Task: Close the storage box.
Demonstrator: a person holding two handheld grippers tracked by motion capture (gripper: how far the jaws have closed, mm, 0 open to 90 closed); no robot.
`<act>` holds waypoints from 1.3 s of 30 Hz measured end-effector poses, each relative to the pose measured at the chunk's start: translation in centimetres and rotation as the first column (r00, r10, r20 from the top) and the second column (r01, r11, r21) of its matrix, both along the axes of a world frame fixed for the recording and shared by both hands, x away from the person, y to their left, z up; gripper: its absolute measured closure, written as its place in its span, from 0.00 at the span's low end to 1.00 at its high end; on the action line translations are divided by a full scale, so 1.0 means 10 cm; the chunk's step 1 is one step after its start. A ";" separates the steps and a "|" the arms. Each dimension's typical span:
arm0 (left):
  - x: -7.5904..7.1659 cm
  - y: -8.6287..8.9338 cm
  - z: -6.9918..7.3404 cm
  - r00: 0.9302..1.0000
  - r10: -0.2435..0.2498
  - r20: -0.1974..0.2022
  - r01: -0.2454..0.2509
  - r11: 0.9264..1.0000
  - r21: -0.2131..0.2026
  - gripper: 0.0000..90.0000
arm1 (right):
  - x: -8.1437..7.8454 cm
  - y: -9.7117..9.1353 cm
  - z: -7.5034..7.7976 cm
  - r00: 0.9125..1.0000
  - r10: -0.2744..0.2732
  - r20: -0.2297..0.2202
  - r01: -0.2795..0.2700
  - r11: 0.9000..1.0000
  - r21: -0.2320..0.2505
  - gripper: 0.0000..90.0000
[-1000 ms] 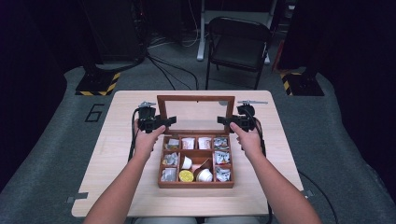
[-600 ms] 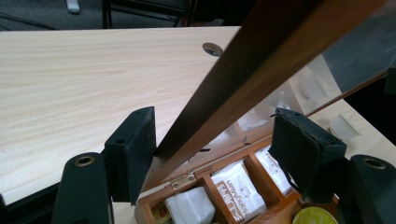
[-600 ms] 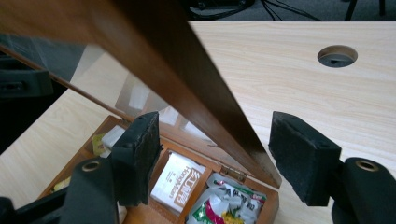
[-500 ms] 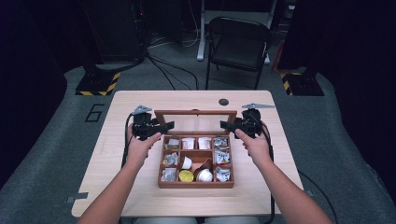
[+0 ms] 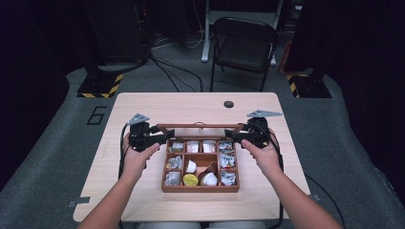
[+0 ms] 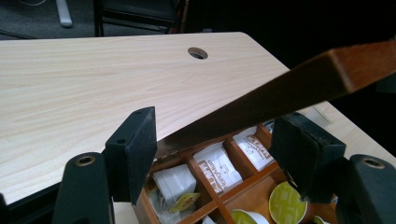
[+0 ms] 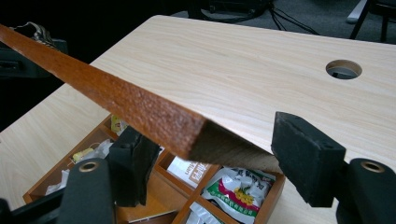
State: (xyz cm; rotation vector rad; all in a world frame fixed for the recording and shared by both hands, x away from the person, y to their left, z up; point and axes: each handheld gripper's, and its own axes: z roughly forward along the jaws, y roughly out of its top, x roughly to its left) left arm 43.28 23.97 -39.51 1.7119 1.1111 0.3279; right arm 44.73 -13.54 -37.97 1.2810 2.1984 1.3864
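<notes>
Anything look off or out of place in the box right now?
One oddity: in the wooden box, a white cup and another cup lie tipped on their sides, while the yellow-lidded one sits flat. No spill or damage shows. The lid is half lowered between both claws, left and right.

Black claws (image 5: 160, 139) with grey plates, trailing cables.

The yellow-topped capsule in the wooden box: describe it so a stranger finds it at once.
On the pale table sits a compartmented wooden box. In its front row, middle compartment, lies the yellow-topped capsule, the box's one yellow lid, beside a white-topped capsule.
</notes>
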 end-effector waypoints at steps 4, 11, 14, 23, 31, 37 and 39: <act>-0.03 0.00 0.02 1.000 -0.004 -0.007 0.004 1.000 0.014 0.35 | -0.04 -0.01 0.00 1.000 0.004 0.004 -0.004 1.000 -0.003 0.35; -0.08 -0.02 0.05 0.999 -0.027 -0.019 0.028 0.999 0.033 0.38 | -0.11 -0.07 0.03 1.000 0.021 -0.001 -0.021 1.000 0.006 0.35; -0.10 -0.02 0.06 1.000 -0.029 -0.007 0.029 0.999 0.042 0.38 | -0.15 -0.09 0.03 1.000 0.030 -0.001 -0.030 1.000 -0.002 0.36; -0.20 0.00 0.11 0.999 -0.041 0.002 0.040 0.998 0.044 0.41 | -0.24 -0.20 0.04 1.000 0.019 -0.005 -0.019 1.000 0.008 0.42; -0.28 0.07 0.16 0.999 -0.037 0.008 0.036 0.999 0.024 0.48 | -0.30 -0.24 0.11 0.999 0.038 0.014 -0.039 0.999 0.008 0.54; -0.34 0.09 0.16 0.999 -0.047 0.013 0.046 0.998 0.037 0.50 | -0.37 -0.21 0.13 0.998 0.060 0.015 -0.060 0.998 0.004 0.56; -0.38 0.09 0.16 0.999 -0.048 0.011 0.048 0.998 0.039 0.50 | -0.40 -0.21 0.13 0.998 0.065 0.017 -0.065 0.998 -0.005 0.56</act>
